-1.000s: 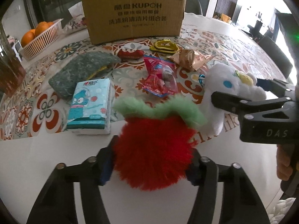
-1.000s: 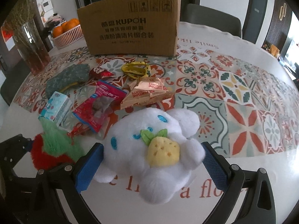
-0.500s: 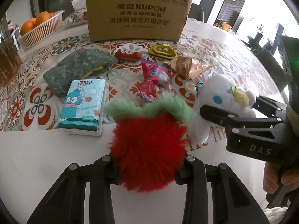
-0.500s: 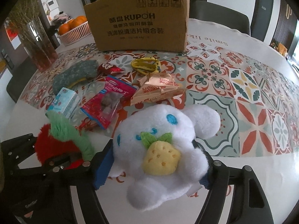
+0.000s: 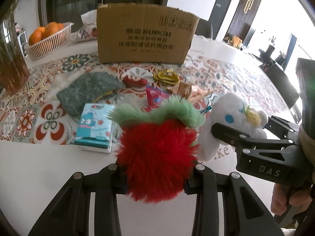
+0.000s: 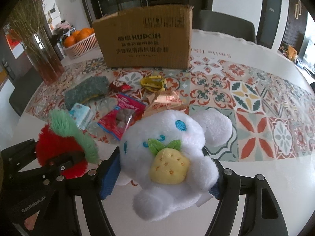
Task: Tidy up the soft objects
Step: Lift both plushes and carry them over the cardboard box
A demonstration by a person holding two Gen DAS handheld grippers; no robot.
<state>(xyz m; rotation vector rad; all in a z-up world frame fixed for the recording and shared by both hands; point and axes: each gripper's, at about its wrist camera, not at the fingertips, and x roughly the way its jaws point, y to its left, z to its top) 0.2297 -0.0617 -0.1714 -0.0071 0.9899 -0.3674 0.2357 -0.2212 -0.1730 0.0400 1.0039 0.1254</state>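
Note:
My left gripper (image 5: 155, 179) is shut on a fluffy red strawberry plush (image 5: 157, 153) with a green top and holds it above the table's near edge; it also shows in the right wrist view (image 6: 59, 149). My right gripper (image 6: 165, 177) is shut on a white plush dog (image 6: 169, 149) with a yellow strawberry on its front; it also shows in the left wrist view (image 5: 234, 122). An open cardboard box (image 5: 144, 39) stands at the far side of the table (image 6: 256, 173).
Between the grippers and the box lie a green fuzzy pouch (image 5: 90, 90), a tissue pack (image 5: 94, 125), a red snack bag (image 6: 122, 116), a gold wrapper (image 6: 165, 102), a yellow clip (image 6: 153, 83) and a small red packet (image 5: 134, 81). An orange basket (image 5: 47, 39) and a vase (image 6: 47, 64) stand far left.
Both grippers closed on their plush toys and lifted them off the table, tilting up toward the box.

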